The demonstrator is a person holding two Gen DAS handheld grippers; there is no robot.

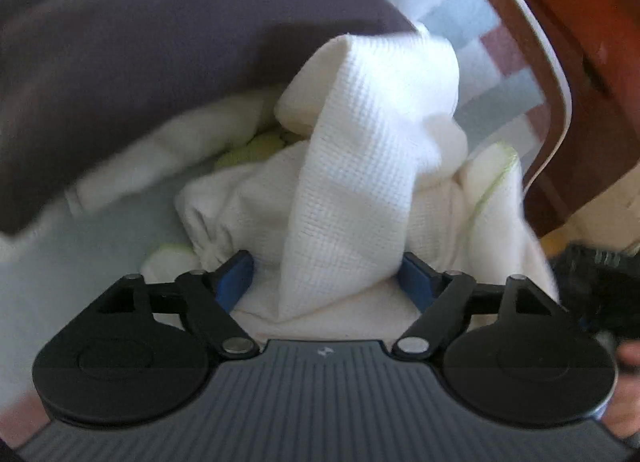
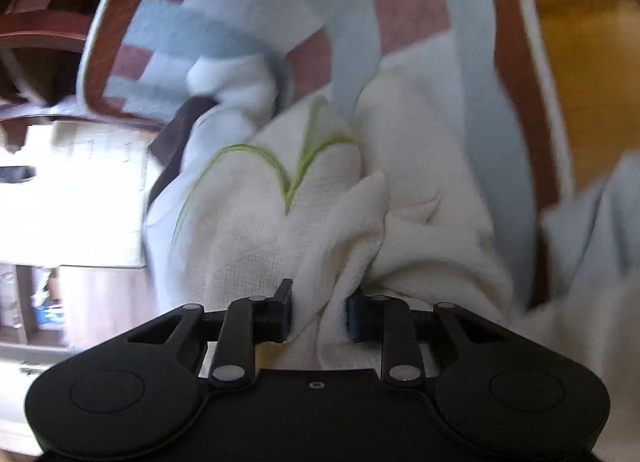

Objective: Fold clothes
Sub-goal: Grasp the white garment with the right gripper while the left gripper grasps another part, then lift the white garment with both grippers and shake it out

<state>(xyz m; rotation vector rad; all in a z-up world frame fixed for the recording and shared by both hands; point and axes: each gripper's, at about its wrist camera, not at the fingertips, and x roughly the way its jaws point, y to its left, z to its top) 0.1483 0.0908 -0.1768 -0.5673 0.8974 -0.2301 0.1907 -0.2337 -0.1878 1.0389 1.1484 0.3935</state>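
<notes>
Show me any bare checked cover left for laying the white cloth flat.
Bare checked cover shows beyond the white cloth, toward the brown border, and a pale patch lies left of the cloth below the dark garment. Crowded: the bunched cloth fills the middle at both grippers.

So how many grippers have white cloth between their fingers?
2. The left gripper has a fold of white cloth between open jaws; the right gripper pinches a bunch of it.
</notes>
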